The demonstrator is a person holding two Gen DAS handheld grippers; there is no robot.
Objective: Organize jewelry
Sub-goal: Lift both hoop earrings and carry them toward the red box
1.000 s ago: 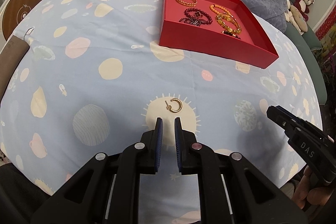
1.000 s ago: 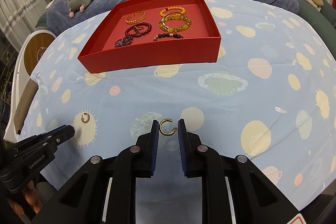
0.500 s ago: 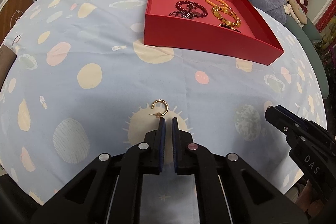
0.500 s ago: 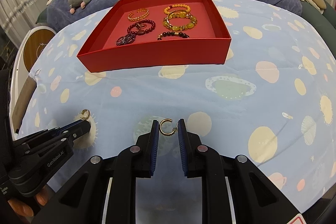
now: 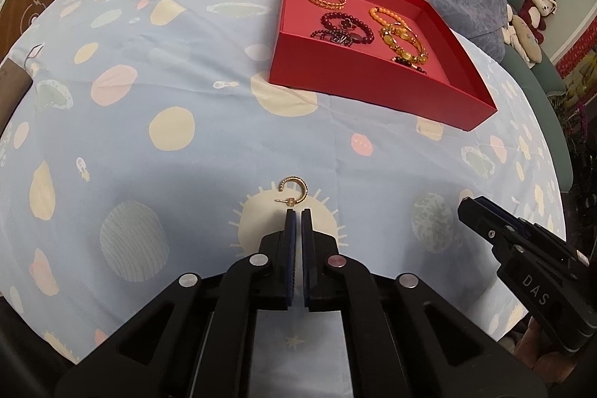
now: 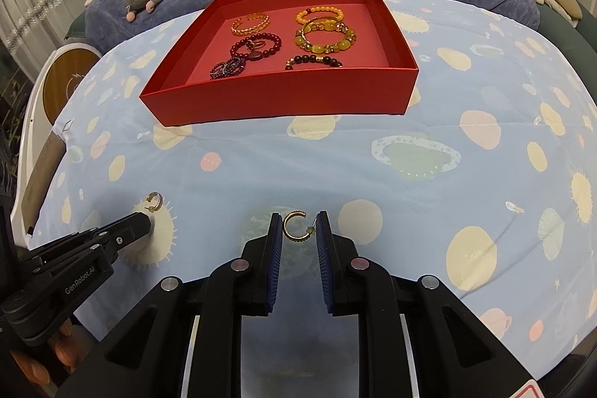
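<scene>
In the left wrist view, the left gripper (image 5: 297,211) sits bottom centre with its jaws closed on the post of a gold earring (image 5: 293,191), whose hoop stands just above the tips. In the right wrist view, the right gripper (image 6: 298,224) clamps a second earring (image 6: 294,226) at lower centre. The red tray (image 6: 276,96) of bracelets (image 6: 324,32) rests on the table (image 6: 466,174), upper centre.

Red tray (image 6: 276,96); pale-blue planet-print cloth (image 6: 429,107); gold earring (image 6: 296,226)
</scene>
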